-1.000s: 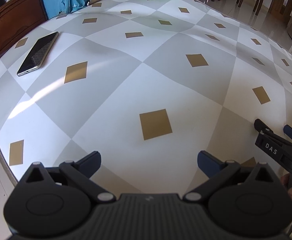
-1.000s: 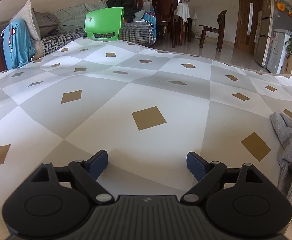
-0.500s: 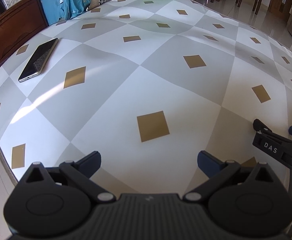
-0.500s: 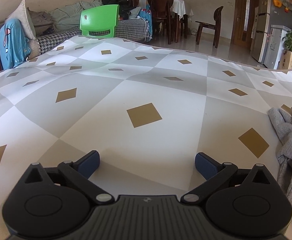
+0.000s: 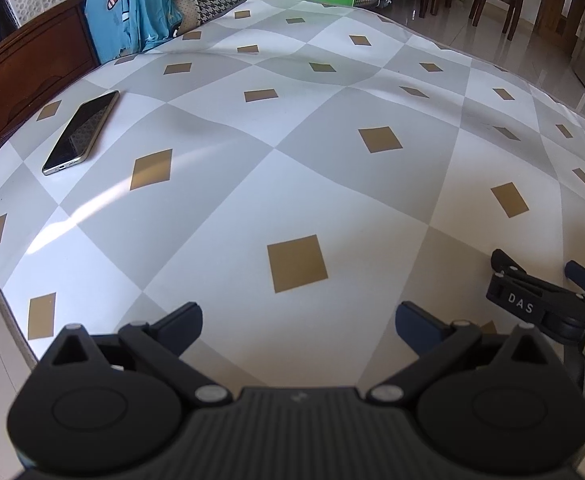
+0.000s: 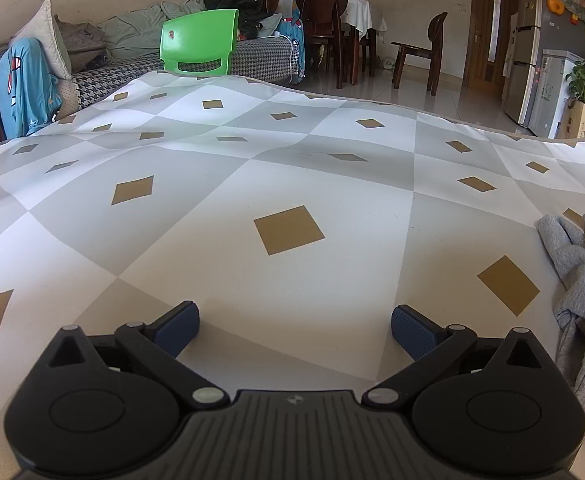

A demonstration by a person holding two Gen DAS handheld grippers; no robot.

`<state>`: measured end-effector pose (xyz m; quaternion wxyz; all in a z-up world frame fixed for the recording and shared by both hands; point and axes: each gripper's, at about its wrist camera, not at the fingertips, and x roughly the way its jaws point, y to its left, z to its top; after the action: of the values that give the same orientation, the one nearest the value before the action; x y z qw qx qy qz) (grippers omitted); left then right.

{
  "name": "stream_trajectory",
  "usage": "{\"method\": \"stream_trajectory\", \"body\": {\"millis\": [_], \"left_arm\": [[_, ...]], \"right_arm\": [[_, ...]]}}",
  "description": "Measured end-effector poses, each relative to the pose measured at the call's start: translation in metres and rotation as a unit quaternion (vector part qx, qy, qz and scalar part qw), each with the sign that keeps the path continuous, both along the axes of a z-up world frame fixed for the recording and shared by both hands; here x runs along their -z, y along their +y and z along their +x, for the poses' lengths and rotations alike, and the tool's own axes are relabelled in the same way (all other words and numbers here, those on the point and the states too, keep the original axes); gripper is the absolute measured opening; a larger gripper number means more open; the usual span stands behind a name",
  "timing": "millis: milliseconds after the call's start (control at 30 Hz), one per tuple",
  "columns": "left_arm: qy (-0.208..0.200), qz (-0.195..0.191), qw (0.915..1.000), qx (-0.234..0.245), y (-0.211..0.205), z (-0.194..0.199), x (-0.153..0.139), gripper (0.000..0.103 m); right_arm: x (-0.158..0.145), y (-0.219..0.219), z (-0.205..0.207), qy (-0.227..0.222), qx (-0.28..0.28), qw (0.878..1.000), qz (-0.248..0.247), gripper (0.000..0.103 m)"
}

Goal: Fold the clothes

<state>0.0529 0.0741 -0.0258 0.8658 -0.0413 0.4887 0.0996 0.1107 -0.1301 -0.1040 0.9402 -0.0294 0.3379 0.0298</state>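
Change noted: your right gripper point(image 6: 294, 328) has spread its fingers point(image 6: 412, 332) wider than a second ago and now stands fully apart with nothing between them. Your left gripper point(image 5: 298, 320) shows the same wide gap as before, also empty. The left view has tipped slightly, so more of the room beyond the counter point(image 5: 332, 184) shows. Judgement: both tools are readied for a first grasp; no fold has begun.

Landmark: the phone point(image 5: 80, 132), reading left to right from it.

- Phone: thin, rigid slab with a dark glossy screen and a pale metal rim, lying flat near the counter's left edge.
- Right of the phone: open counter under a smooth, faintly glossy cloth printed in grey and white diamonds with small tan squares. It carries soft ripples and a bright streak of glare.
- Further right, your left gripper hovers over the near edge, fingers tipped with dark blue pads.
- Right again, your right gripper, seen side-on in the left view, matte black.
- Far right of the phone, well apart from it: the grey garment point(image 6: 580, 280), a soft, matte, fleecy knit lying crumpled in thick folds at the counter's right edge, just beside your right gripper and untouched by it.

Beyond the counter, a green plastic chair point(image 6: 198, 42), hard and shiny.
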Motion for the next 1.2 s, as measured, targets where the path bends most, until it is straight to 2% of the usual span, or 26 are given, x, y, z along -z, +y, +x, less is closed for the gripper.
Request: {"method": "stream_trajectory", "body": {"millis": [300,567,900,1200], "left_arm": [[0.024,0.018,0.9995,0.005,-0.013,0.011,0.017,0.103],[0.025,0.03,0.9991,0.013,-0.024,0.018,0.02,0.103],[0.017,0.014,0.9997,-0.007,-0.019,0.02,0.012,0.103],[0.006,-0.007,0.9999,0.012,-0.032,0.015,-0.001,0.103]], "right_arm": [[0.0,0.0,0.0,0.0,0.0,1.0,0.0,0.103],[0.0,0.0,0.0,0.0,0.0,1.0,0.0,0.103],[0.0,0.0,0.0,0.0,0.0,1.0,0.0,0.103],[0.0,0.0,0.0,0.0,0.0,1.0,0.0,0.103]]}}
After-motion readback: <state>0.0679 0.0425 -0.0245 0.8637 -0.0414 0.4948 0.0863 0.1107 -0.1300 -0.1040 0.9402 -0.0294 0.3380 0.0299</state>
